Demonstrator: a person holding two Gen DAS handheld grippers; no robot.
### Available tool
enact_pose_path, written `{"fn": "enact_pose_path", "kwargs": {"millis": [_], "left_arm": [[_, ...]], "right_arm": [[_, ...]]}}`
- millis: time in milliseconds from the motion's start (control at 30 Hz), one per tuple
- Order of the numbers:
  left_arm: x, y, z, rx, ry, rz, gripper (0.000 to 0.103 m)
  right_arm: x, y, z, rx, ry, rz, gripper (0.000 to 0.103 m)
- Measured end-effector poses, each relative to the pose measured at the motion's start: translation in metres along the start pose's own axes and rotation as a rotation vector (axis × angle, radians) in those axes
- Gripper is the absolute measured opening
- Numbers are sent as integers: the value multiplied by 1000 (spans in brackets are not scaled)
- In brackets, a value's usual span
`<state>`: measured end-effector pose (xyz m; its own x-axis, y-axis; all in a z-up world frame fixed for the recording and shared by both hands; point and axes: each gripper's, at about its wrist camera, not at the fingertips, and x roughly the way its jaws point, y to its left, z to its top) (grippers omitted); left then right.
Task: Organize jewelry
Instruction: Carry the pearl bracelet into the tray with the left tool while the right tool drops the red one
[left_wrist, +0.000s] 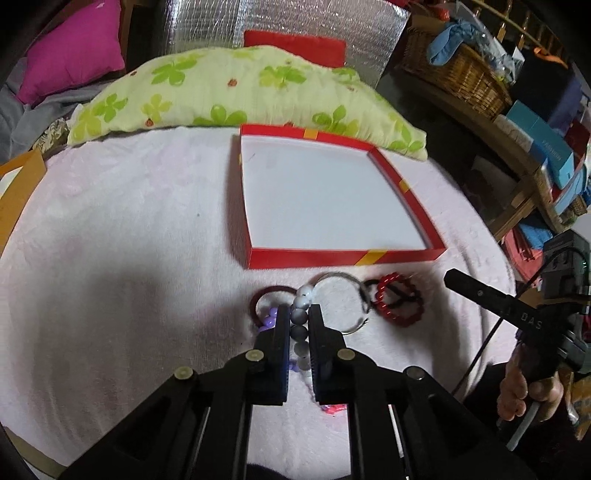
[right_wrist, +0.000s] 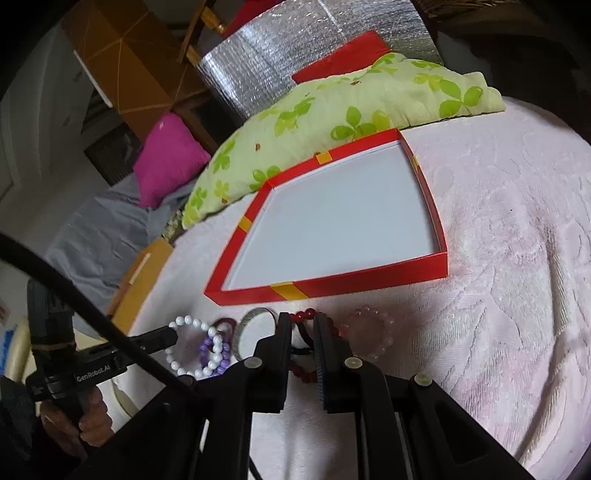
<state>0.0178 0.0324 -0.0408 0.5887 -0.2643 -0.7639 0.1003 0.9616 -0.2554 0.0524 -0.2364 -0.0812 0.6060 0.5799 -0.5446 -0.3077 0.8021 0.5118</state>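
A shallow red box (left_wrist: 306, 256) with a white floor lies on the pink blanket; it also shows in the right wrist view (right_wrist: 369, 275). Bracelets lie in a row in front of it. My left gripper (left_wrist: 299, 314) is shut on the white bead bracelet (left_wrist: 300, 317), which shows in the right wrist view (right_wrist: 192, 321). A purple bracelet (right_wrist: 212, 356), a silver bangle (left_wrist: 345, 280) and a clear bead bracelet (right_wrist: 369, 332) lie alongside. My right gripper (right_wrist: 303, 321) is closed around the red bead bracelet (right_wrist: 306, 315), also in the left wrist view (left_wrist: 397, 299).
A green flowered pillow (left_wrist: 236, 96) lies behind the box. A magenta cushion (left_wrist: 74, 48) is at the far left. A wicker basket (left_wrist: 461, 74) and stacked boxes stand on shelves to the right. An orange box (right_wrist: 144, 273) sits at the blanket's left edge.
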Motion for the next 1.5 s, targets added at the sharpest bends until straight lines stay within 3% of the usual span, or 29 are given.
{"fn": "enact_pose_path", "kwargs": {"millis": [167, 300, 367, 400, 433, 500, 567, 733, 833, 967, 1167, 1367, 1500], "left_arm": [[-13, -2, 8, 9, -31, -1, 10], [-17, -3, 10, 9, -43, 3, 10], [-15, -3, 9, 7, -37, 7, 10], [-13, -3, 8, 6, -31, 11, 10], [-11, -3, 7, 6, -27, 13, 10], [-7, -2, 6, 1, -14, 14, 10], [-5, -1, 5, -2, -9, 16, 10], [-3, 0, 3, 0, -6, 23, 10], [-3, 1, 3, -2, -3, 26, 10], [-7, 0, 2, 7, -6, 30, 10], [-13, -1, 7, 26, -21, 45, 10], [-15, -7, 29, 67, -47, 65, 10], [-7, -18, 58, 112, -83, 66, 10]], "right_arm": [[-11, -8, 4, 54, -24, 16, 13], [-1, -7, 4, 67, 37, 13, 21], [8, -7, 3, 77, 70, 7, 62], [12, -6, 2, 77, 73, -3, 69], [16, -4, 3, 65, 64, -4, 70], [23, 3, 6, 0, 61, -16, 69], [36, 8, 9, -52, 93, -41, 57], [67, 1, 8, -80, 212, -86, 44], [63, 5, 5, -128, 232, -85, 13], [54, 16, -8, -202, 241, -136, 11], [21, 26, 5, -170, 143, -65, 11], [-6, 34, 35, -118, 32, 49, 11], [-3, 34, 69, -94, -29, 34, 11]]}}
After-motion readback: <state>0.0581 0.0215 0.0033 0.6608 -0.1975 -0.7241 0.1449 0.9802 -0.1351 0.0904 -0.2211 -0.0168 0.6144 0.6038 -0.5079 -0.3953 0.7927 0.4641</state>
